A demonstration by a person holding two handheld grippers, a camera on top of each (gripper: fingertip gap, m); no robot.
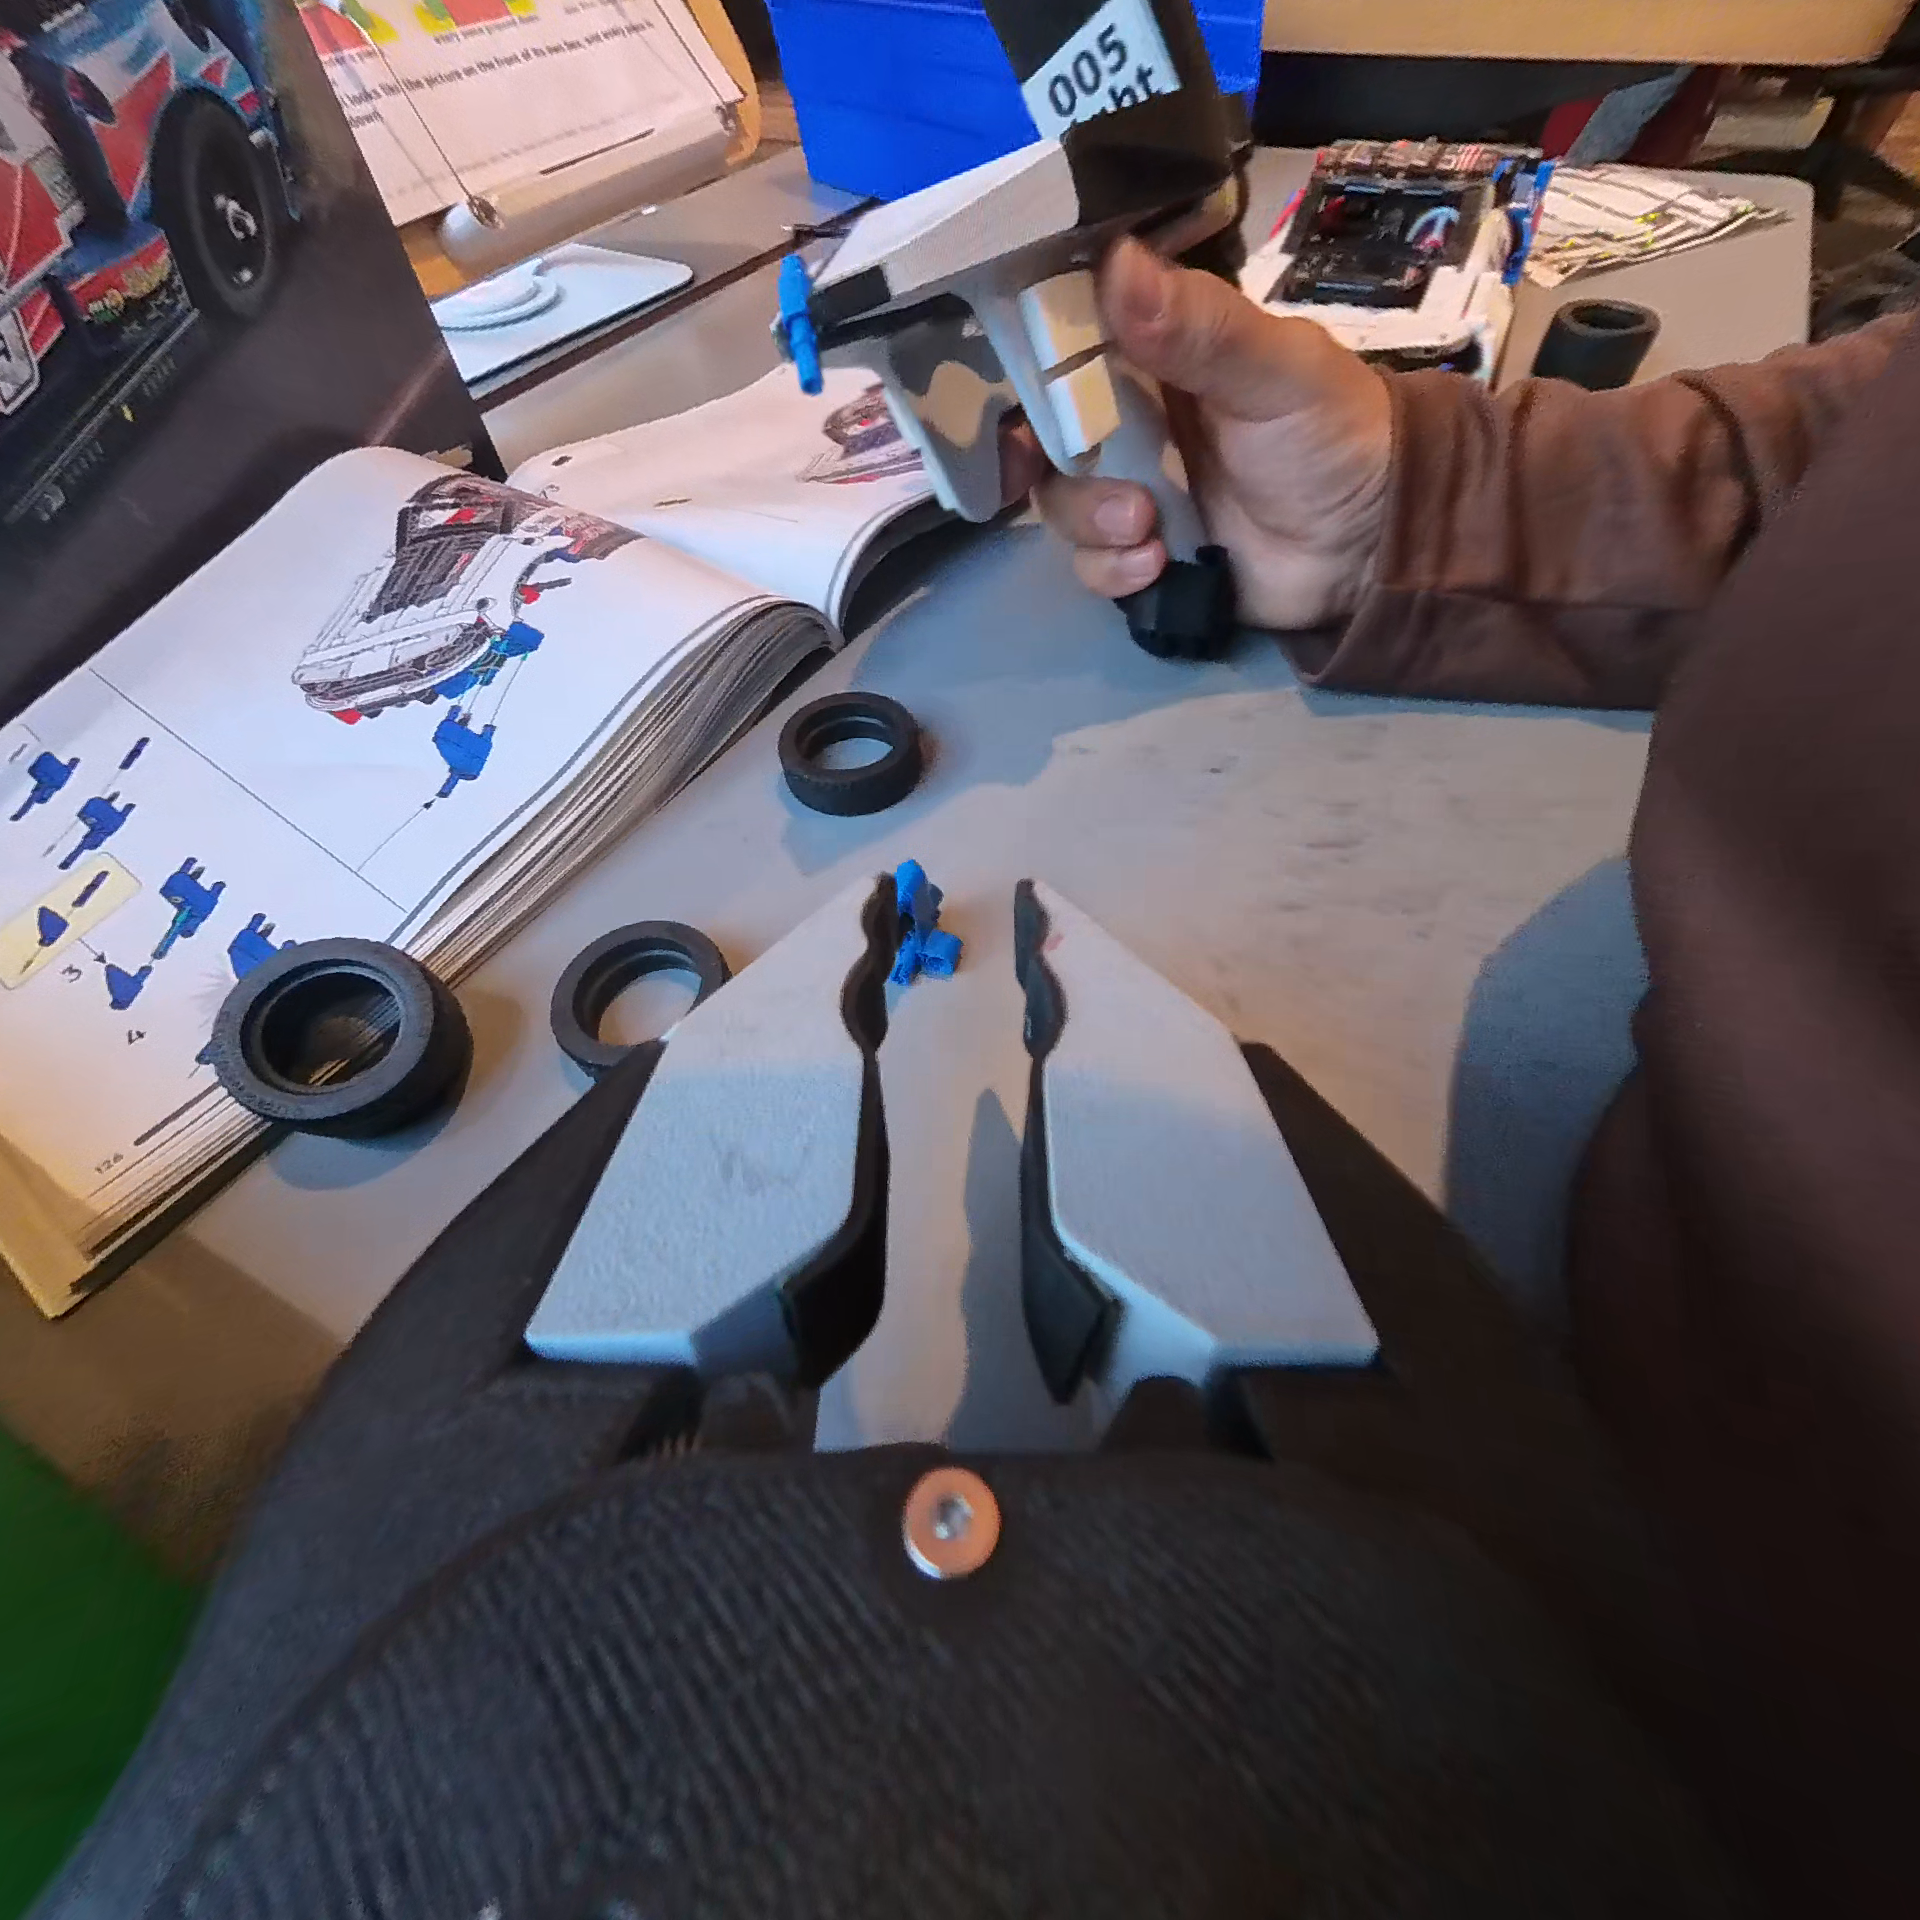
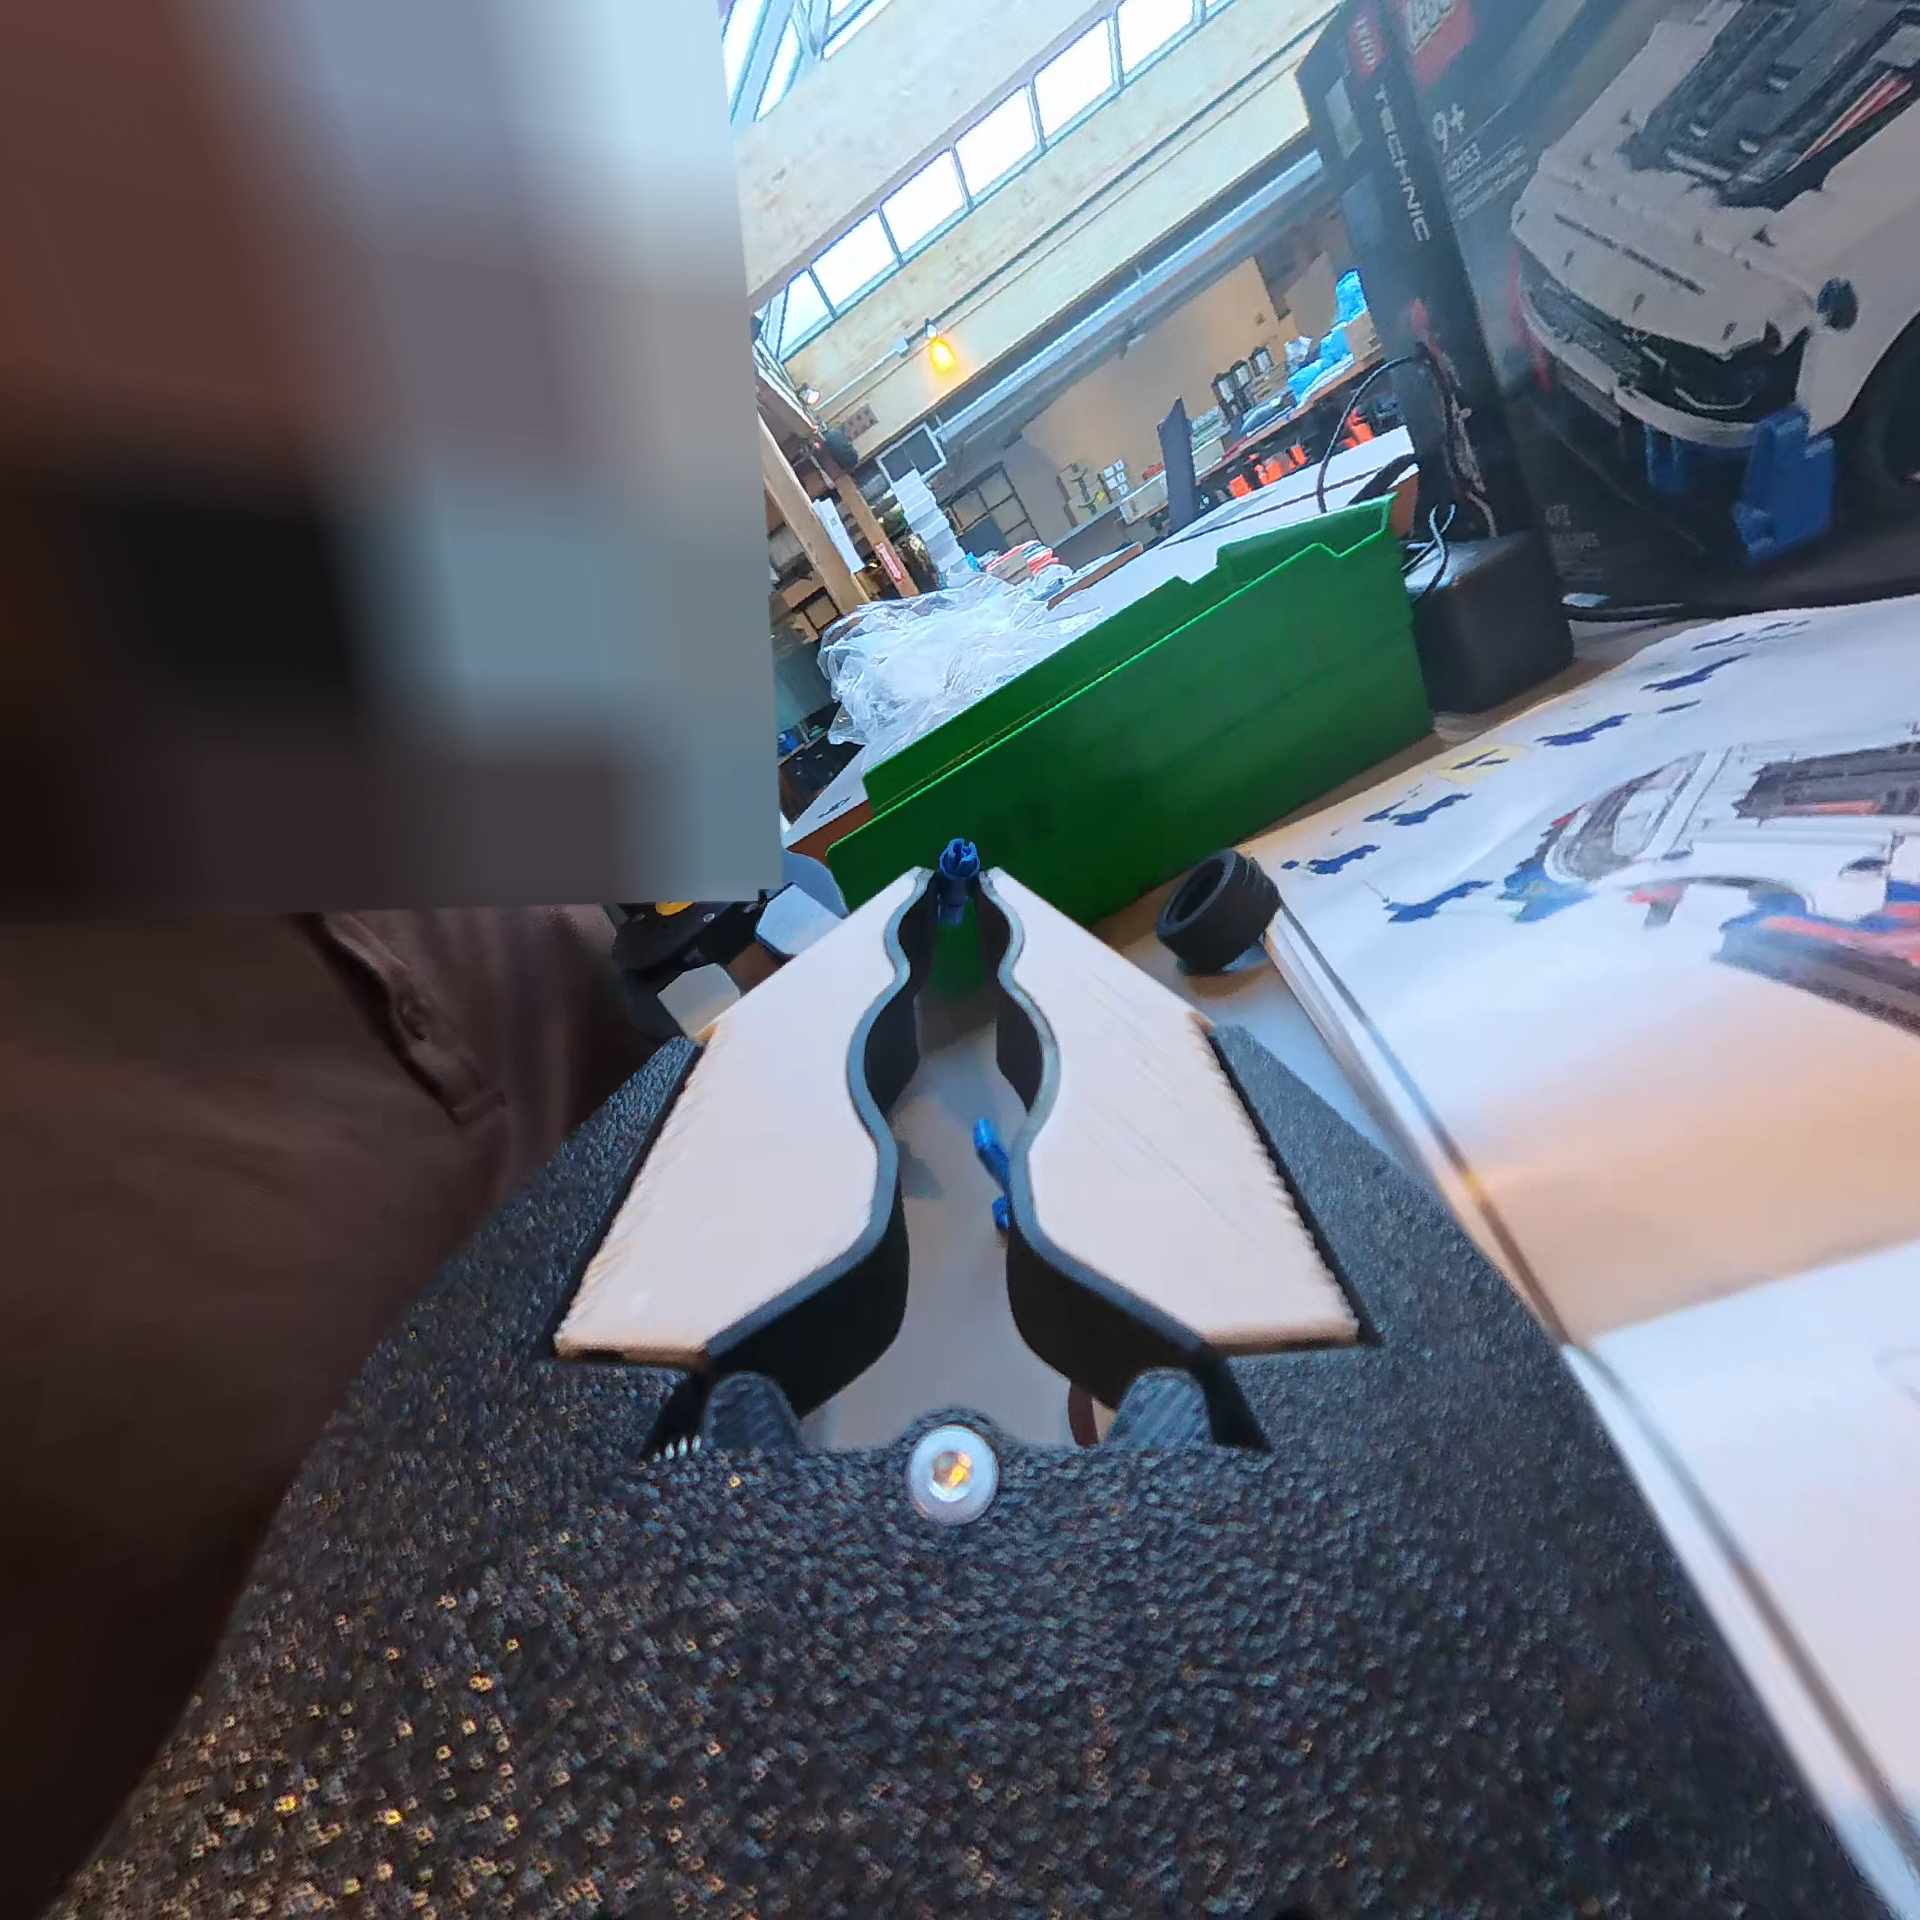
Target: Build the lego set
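Observation:
My left gripper is open and low over the grey table. A small blue lego connector lies on the table between its fingertips, close to the left finger. My right gripper is shut on a small blue pin that sticks out past its tips. In the left wrist view the right gripper is held up by a hand above the open instruction booklet, with the blue pin clamped crosswise. A blue piece shows on the table below, through the right fingers' gap.
Black tyres lie near the booklet, and one sits on its page. The part-built white car and another tyre are at the far right. A green bin and the set's box stand behind. Some 11 cm of space lies between my two pairs of fingers.

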